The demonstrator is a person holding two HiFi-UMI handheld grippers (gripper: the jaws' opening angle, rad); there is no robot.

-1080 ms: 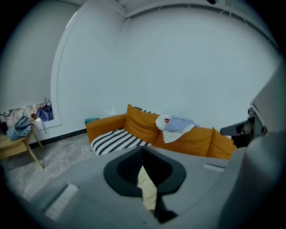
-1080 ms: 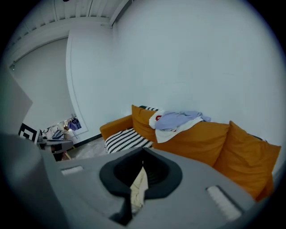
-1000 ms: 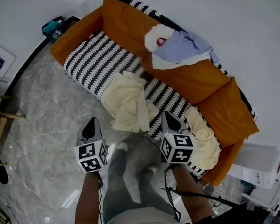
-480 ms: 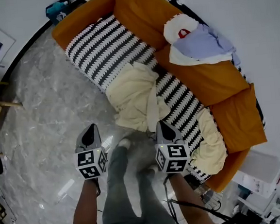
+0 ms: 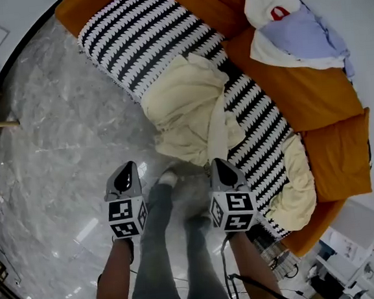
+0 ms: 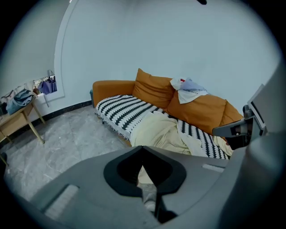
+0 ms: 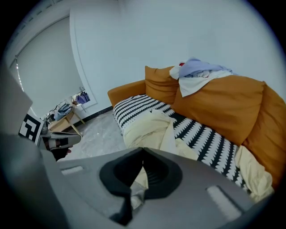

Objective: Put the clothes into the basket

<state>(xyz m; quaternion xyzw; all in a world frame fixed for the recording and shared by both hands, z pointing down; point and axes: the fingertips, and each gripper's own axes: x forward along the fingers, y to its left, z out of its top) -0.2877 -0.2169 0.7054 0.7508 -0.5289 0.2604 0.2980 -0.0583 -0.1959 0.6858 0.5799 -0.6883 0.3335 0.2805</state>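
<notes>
Clothes (image 5: 187,110) in crumpled cream heap on striped sofa throw (image 5: 138,39), spilling over front edge; second cream piece (image 5: 301,187) at sofa's end; pale blue-and-white bundle (image 5: 300,35) atop orange back cushion (image 5: 299,96). Left hand-held gripper (image 5: 128,170) and right hand-held gripper (image 5: 219,163) both closed, empty.

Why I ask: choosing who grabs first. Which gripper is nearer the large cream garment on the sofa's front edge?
Right. The right gripper is just short of the large cream garment; the left gripper is farther, off to its left over the floor.
</notes>
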